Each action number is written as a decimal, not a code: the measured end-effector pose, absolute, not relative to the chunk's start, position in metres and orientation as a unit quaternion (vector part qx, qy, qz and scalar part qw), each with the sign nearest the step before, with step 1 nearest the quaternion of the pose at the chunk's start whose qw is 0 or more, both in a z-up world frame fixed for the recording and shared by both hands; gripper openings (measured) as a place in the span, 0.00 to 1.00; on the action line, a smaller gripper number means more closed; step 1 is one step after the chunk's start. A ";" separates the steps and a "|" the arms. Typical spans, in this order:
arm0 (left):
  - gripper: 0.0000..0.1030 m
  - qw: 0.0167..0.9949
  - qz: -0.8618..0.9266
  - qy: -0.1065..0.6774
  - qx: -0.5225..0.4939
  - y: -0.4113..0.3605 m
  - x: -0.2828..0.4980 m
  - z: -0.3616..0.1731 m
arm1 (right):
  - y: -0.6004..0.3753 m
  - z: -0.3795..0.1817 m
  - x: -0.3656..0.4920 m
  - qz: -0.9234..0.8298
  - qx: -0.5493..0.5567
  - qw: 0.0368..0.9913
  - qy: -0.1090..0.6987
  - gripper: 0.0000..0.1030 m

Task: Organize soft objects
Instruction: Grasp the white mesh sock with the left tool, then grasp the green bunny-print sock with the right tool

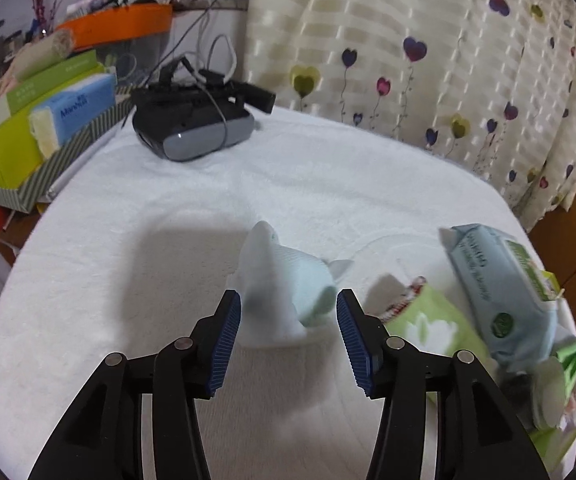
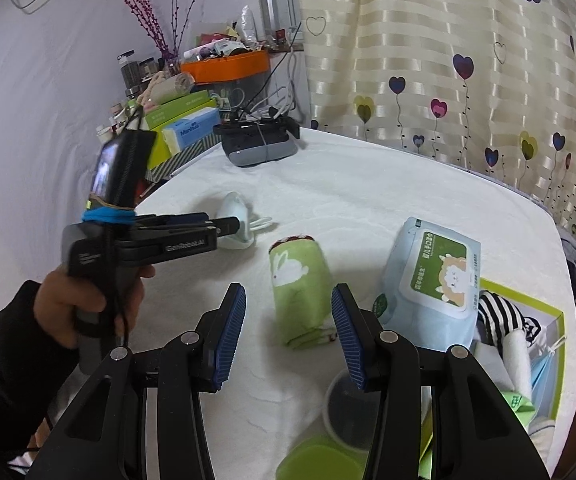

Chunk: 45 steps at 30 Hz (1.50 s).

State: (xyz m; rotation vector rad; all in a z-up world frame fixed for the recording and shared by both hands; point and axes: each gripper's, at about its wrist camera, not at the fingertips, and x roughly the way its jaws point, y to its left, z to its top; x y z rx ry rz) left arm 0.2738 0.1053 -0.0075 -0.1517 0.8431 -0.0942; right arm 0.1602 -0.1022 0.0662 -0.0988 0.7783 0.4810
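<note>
The pale blue soft toy (image 1: 284, 292) lies straight ahead of my left gripper (image 1: 288, 330), its near end between the spread blue pads, which do not press it. My right gripper (image 2: 288, 334) is spread too, empty, with the rolled green towel (image 2: 299, 288) just beyond its tips and the wet-wipe pack (image 2: 431, 284) off to their right. Risk: the toy is plump and smooth-skinned, so a shallow pinch on its rounded end could squeeze it out forward; the fluffy white cover (image 1: 168, 280) may also snag under a low pad. The towel is terry, printed with a rabbit (loose end nearest me, could unroll). Wipe pack: slick, floppy plastic. Beyond it, right, a green-rimmed box (image 2: 543, 308) holds striped cloth.
</note>
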 end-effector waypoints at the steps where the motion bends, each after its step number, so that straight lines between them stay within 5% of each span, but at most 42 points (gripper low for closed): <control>1: 0.48 0.908 -0.046 0.411 -0.070 0.104 0.277 -0.011 | -0.103 0.066 0.161 0.231 -0.047 0.896 0.376 0.45; 5: 0.47 0.910 -0.045 0.409 -0.050 0.097 0.282 -0.018 | -0.102 0.064 0.168 0.229 -0.053 0.894 0.380 0.45; 7: 0.30 0.909 -0.037 0.414 -0.040 0.095 0.284 -0.021 | -0.099 0.064 0.171 0.230 -0.059 0.893 0.381 0.45; 10: 0.22 0.908 -0.039 0.413 -0.049 0.100 0.279 -0.018 | -0.096 0.062 0.178 0.233 -0.071 0.889 0.388 0.45; 22: 0.21 0.922 -0.046 0.376 -0.084 0.116 0.213 0.026 | -0.073 0.045 0.216 0.255 -0.141 0.846 0.447 0.45; 26: 0.21 0.923 -0.053 0.369 -0.095 0.118 0.197 0.036 | -0.057 0.035 0.233 0.278 -0.178 0.812 0.481 0.59; 38: 0.21 0.928 -0.058 0.353 -0.106 0.122 0.171 0.043 | -0.030 -0.016 0.274 0.254 -0.232 0.744 0.573 0.59; 45: 0.21 0.928 -0.056 0.351 -0.110 0.125 0.163 0.043 | -0.022 -0.016 0.266 0.247 -0.246 0.754 0.557 0.34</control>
